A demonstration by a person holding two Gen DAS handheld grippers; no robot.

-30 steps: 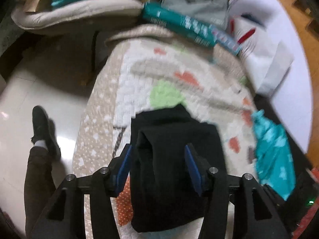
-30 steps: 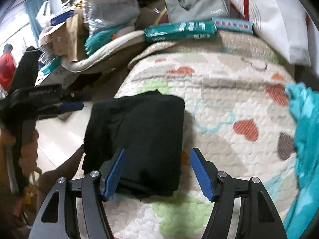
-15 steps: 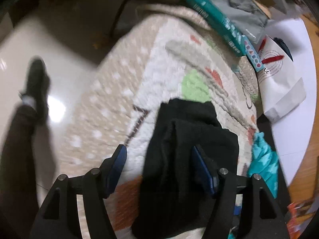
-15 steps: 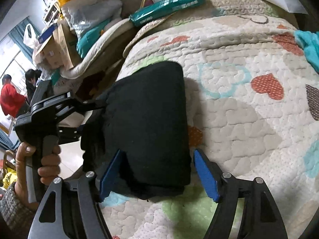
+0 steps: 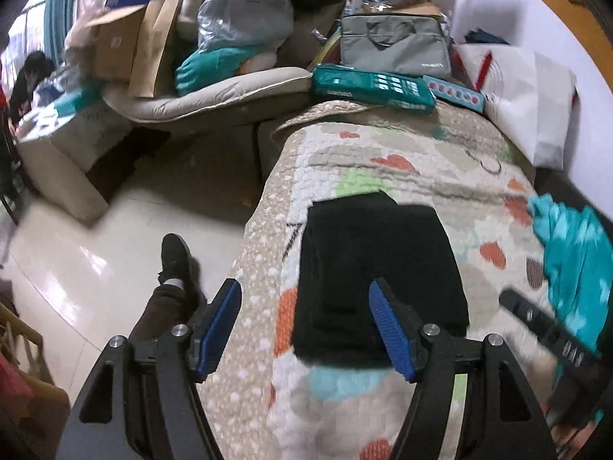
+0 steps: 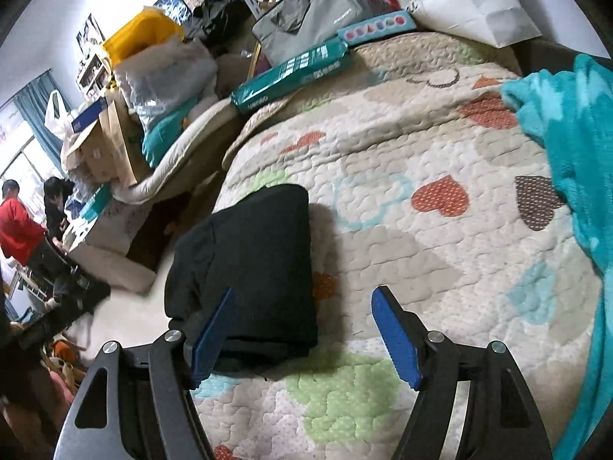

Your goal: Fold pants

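Folded black pants (image 5: 379, 264) lie near the left edge of the quilt (image 5: 440, 161). My left gripper (image 5: 306, 326) and right gripper (image 6: 302, 329) both hang above it, jaws spread wide, holding nothing. A teal blanket (image 6: 574, 161) is bunched at the right — well apart. Teal boxes (image 5: 371, 86) and a grey bag (image 5: 394, 48) crowd the far end.

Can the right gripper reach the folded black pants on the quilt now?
Probably yes: the right gripper is open, the folded black pants lie just ahead to its left, and nothing stands between.

One folded pants (image 5: 377, 268), two grippers (image 5: 306, 326)
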